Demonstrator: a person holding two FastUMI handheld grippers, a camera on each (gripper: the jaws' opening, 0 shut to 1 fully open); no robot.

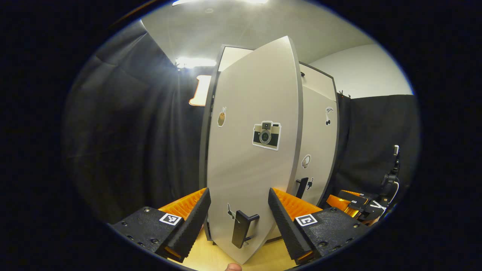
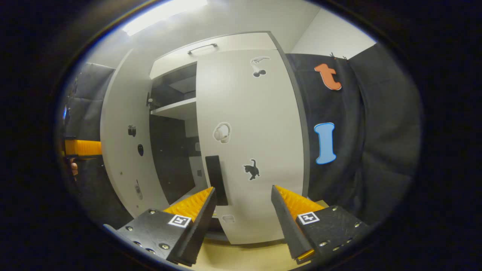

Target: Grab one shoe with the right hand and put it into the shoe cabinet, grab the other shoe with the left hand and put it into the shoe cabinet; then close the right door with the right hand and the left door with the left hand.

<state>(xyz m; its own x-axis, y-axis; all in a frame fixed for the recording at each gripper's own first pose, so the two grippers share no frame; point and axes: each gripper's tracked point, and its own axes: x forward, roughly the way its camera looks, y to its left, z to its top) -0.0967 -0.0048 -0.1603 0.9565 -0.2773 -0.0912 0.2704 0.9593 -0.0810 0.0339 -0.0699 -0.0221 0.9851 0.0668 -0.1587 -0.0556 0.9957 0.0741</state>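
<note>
A: What surface and room do you have around you?

B: You stand in a booth with black cloth walls (image 1: 124,143) and a white ceiling with bright lamps. The shoe cabinet (image 2: 241,41) stands on a light wooden surface (image 2: 241,256).

A: How does the cabinet look?

B: It is pale grey with dark edges. In the right gripper view, your right door (image 2: 252,143) is flat against the cabinet front and looks closed; it has a black handle (image 2: 216,180) and stickers, among them a black cat (image 2: 251,169). The left door (image 1: 252,150) stands ajar, and between the doors you see a white shelf (image 2: 175,109) and a dark inside. I cannot tell whether shoes are there.

A: And my tools?

B: Your left gripper (image 1: 239,210) is wide open and holds nothing; the left door's lower part and its black handle (image 1: 241,227) sit between the fingers, and I cannot tell if they touch it. Your right gripper (image 2: 243,210) is also wide open and empty, just before the right door.
</note>
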